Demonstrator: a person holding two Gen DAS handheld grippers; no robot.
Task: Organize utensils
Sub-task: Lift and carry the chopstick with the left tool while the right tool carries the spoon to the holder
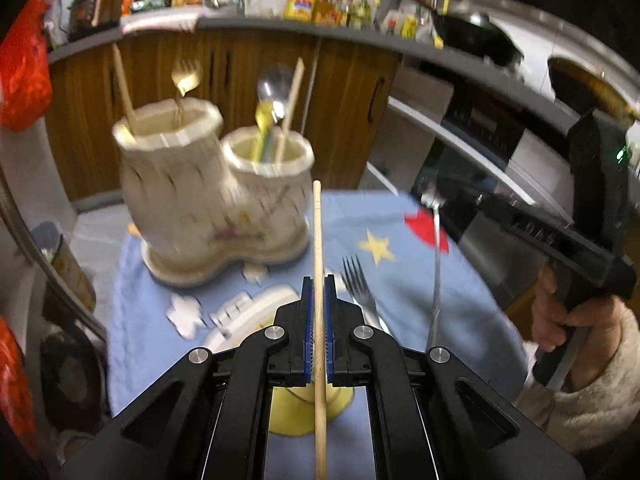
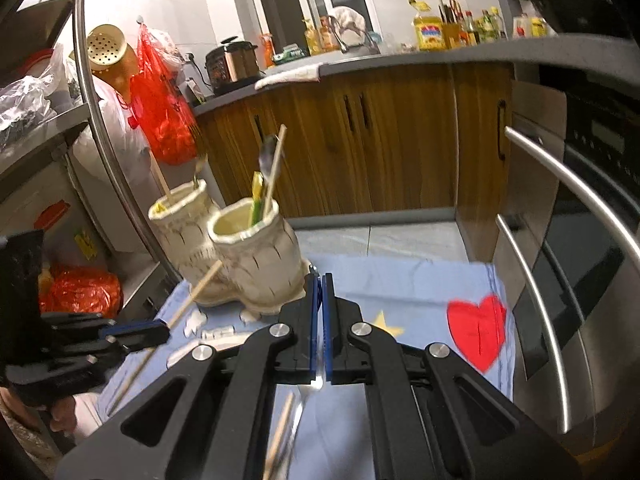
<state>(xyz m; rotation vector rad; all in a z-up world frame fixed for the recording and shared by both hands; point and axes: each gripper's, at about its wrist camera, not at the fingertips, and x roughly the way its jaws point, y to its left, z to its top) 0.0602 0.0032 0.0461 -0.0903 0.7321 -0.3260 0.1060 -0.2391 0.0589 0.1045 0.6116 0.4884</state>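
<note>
A white boot-shaped double holder (image 1: 208, 200) stands on the blue cloth (image 1: 400, 280); it also shows in the right wrist view (image 2: 248, 264). Its left cup holds a chopstick and a gold fork (image 1: 186, 76). Its right cup holds a spoon (image 1: 274, 84), a yellow-handled utensil and a chopstick. My left gripper (image 1: 318, 284) is shut on a wooden chopstick (image 1: 318, 240), lifted in front of the holder. My right gripper (image 2: 321, 280) is shut on a metal spoon (image 1: 436, 256) whose handle hangs down. A fork (image 1: 358, 284) lies on the cloth.
Wooden cabinets (image 2: 380, 140) and a crowded counter (image 2: 440, 56) lie behind. An oven with steel handles (image 2: 560, 240) is on the right. A metal rack (image 2: 92, 100) with red bags stands left. A yellow dish (image 1: 304, 412) sits under my left gripper.
</note>
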